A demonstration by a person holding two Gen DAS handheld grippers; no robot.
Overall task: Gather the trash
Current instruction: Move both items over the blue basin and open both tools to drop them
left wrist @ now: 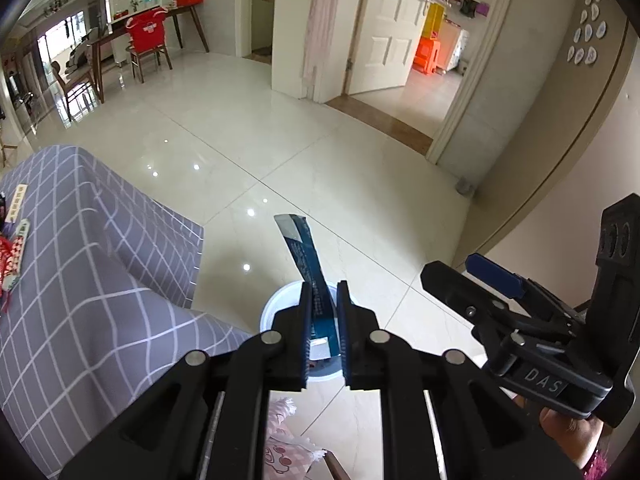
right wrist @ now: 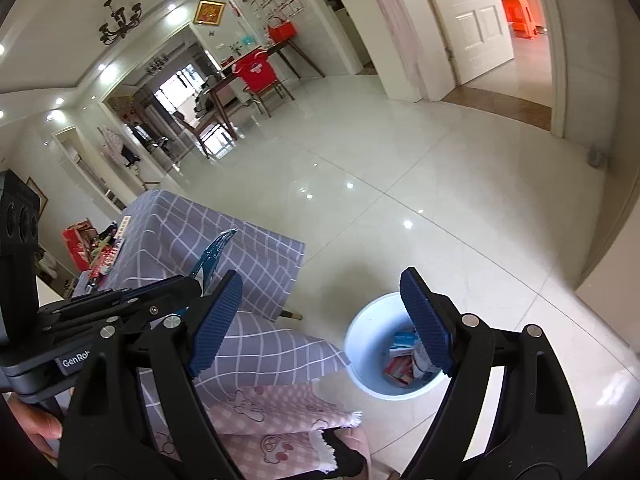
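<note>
My left gripper [left wrist: 324, 292] is shut on a long blue wrapper [left wrist: 306, 260] that sticks up between its fingers, held above a white bin [left wrist: 276, 304] on the floor. In the right wrist view the left gripper [right wrist: 192, 280] shows at the left with the blue wrapper [right wrist: 214, 254]. My right gripper [right wrist: 324, 316] is wide open and empty, above the white bin [right wrist: 360, 332], which holds several pieces of trash [right wrist: 404, 356]. The right gripper [left wrist: 480, 276] also shows at the right of the left wrist view.
A table with a grey checked cloth [left wrist: 80, 264] stands to the left, with small items [right wrist: 104, 248] on top. A pink patterned cloth [right wrist: 276, 424] lies below. Glossy tile floor [left wrist: 320, 152], an open door [left wrist: 396, 24] and dining chairs [left wrist: 148, 44] lie beyond.
</note>
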